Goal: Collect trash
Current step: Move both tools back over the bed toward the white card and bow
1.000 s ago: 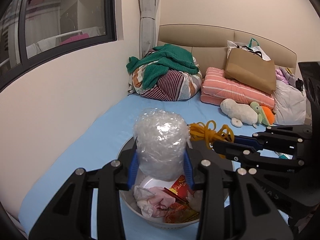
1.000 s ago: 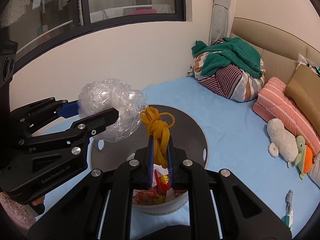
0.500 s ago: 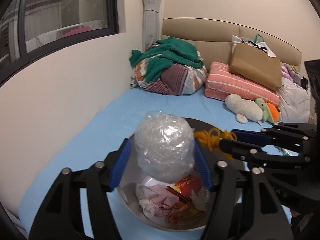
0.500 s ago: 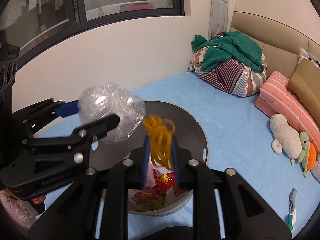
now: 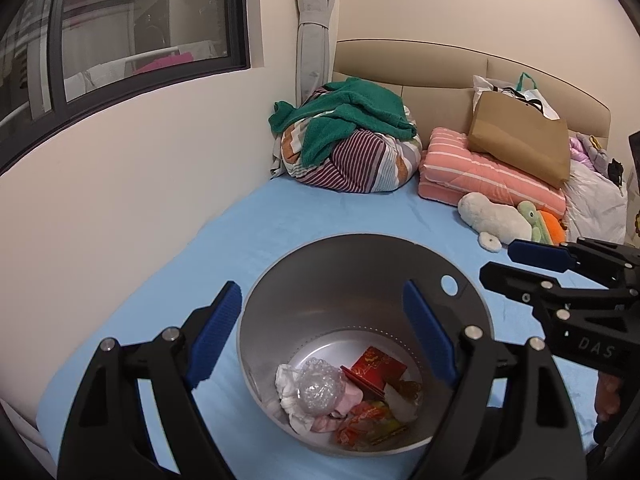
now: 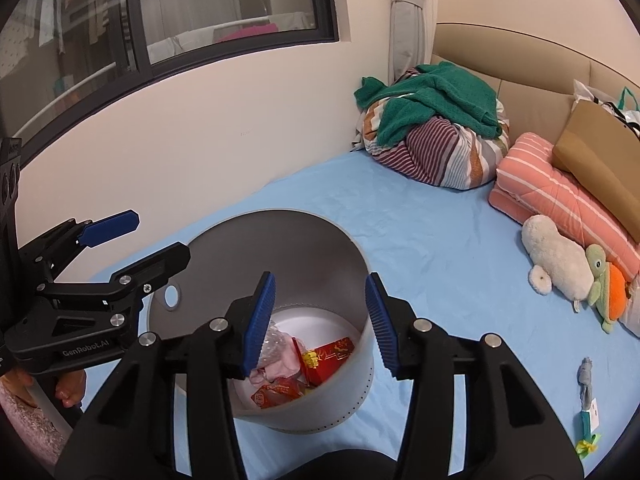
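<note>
Two fisheye views look down over a grey bin (image 5: 360, 276) standing on a blue bed sheet (image 5: 256, 232).

In the left wrist view, the left gripper (image 5: 326, 336) fills the lower half of the frame. Its blue-padded jaws are spread wide and opening, with nothing between them; the bin's mouth shows through the gap. At the bottom of the bin, low centre, lies the trash: a clear plastic wad (image 5: 320, 390) on pale tissue (image 5: 290, 384), with a red packet (image 5: 374, 366) to its right. The right gripper (image 5: 520, 262) reaches in from the right edge.

In the right wrist view, the right gripper (image 6: 320, 322) sits at lower centre, its jaws parted and opening, holding nothing. Between and below them the bin (image 6: 320, 240) holds the red packet (image 6: 330, 354) with a yellow scrap on it. The plastic wad (image 6: 276, 338) is partly hidden behind the left pad. The left gripper (image 6: 148, 238) enters from the left edge, jaws apart, above the bin's left rim.

Farther back, toward the upper right of both views, lie a green towel (image 5: 352, 120) on striped bedding, a pink folded blanket (image 5: 480, 172), a brown bag (image 5: 520, 140) and plush toys (image 5: 496, 220). A small tagged item (image 6: 586, 400) lies on the sheet at lower right.
</note>
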Action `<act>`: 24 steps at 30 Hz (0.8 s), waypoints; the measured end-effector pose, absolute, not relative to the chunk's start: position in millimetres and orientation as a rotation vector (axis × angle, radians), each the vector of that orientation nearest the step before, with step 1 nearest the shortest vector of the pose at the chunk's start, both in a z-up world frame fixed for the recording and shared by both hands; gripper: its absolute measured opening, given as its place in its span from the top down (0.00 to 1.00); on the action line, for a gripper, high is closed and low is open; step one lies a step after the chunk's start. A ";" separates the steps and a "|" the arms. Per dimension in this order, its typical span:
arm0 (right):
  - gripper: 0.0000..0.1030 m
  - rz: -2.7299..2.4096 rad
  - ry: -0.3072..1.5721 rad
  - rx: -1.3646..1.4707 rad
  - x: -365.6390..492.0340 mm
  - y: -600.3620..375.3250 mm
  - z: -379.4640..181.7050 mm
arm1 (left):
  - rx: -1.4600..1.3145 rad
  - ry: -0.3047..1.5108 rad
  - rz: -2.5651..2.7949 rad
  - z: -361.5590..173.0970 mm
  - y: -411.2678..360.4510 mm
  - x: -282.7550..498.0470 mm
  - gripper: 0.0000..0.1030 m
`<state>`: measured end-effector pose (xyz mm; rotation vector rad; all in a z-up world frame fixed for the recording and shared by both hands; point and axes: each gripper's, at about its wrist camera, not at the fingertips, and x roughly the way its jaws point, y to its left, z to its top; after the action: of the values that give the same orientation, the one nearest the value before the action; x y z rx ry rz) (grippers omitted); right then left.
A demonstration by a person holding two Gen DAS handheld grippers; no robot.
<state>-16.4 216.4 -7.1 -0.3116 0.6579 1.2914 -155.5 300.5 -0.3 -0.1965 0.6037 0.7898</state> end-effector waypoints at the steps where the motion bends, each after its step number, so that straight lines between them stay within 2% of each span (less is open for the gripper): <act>1: 0.56 1.284 0.661 -0.306 -14.0 213.0 -7.8 | -0.192 0.605 0.783 0.0 297.9 -153.2 0.20; 12: 0.56 1.148 0.678 -0.256 22.9 158.1 -19.4 | -0.165 0.615 0.675 -2.0 259.4 -114.0 0.20; 13: 0.55 1.135 0.680 -0.251 25.9 150.8 -20.5 | -0.163 0.615 0.659 -2.4 254.7 -108.6 0.20; 15: 0.47 1.098 0.683 -0.230 35.4 134.1 -23.7 | -0.154 0.619 0.628 -4.1 244.3 -97.1 0.20; 24: 0.46 0.851 0.709 -0.181 82.4 43.2 -51.1 | -0.133 0.656 0.460 -24.4 190.9 -35.3 0.20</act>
<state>82.4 43.2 -51.1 -0.1810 0.7095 0.8514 -35.3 190.9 -24.4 -0.1329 0.6565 0.4601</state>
